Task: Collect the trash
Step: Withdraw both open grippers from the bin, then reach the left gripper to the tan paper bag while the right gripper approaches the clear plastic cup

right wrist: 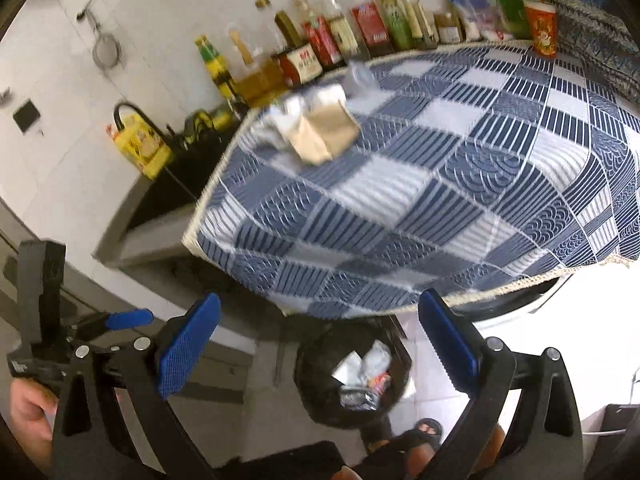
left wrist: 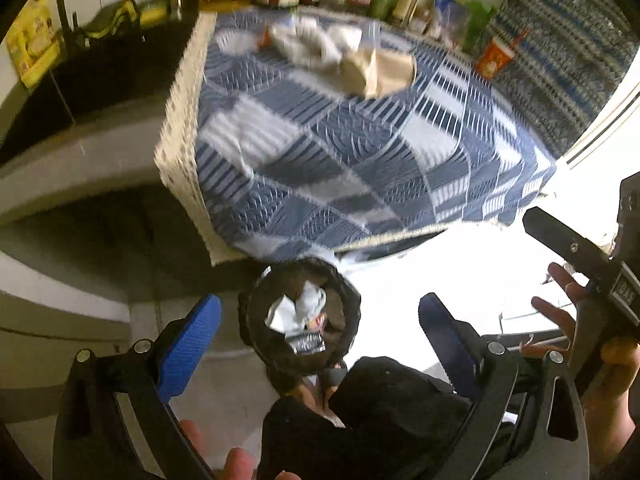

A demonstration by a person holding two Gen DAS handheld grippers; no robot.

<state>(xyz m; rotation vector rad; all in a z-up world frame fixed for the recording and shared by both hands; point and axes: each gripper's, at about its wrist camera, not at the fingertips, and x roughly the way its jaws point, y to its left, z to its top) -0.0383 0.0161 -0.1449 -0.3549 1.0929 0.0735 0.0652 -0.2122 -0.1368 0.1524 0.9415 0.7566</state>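
Both wrist views look down, somewhat blurred, sharing the tablecloth (left wrist: 340, 152) (right wrist: 420, 192) and trash bin (left wrist: 300, 320) (right wrist: 352, 376).

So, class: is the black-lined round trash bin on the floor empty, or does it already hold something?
Not empty. The black-lined round trash bin holds crumpled white paper and a dark wrapper.

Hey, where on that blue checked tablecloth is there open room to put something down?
The blue and white checked tablecloth is bare across its near half, from the fringed front edge up to the crumpled brown paper and white wrappers. The back edge is crowded: a row of sauce bottles, then the orange paper cup in the far right corner.
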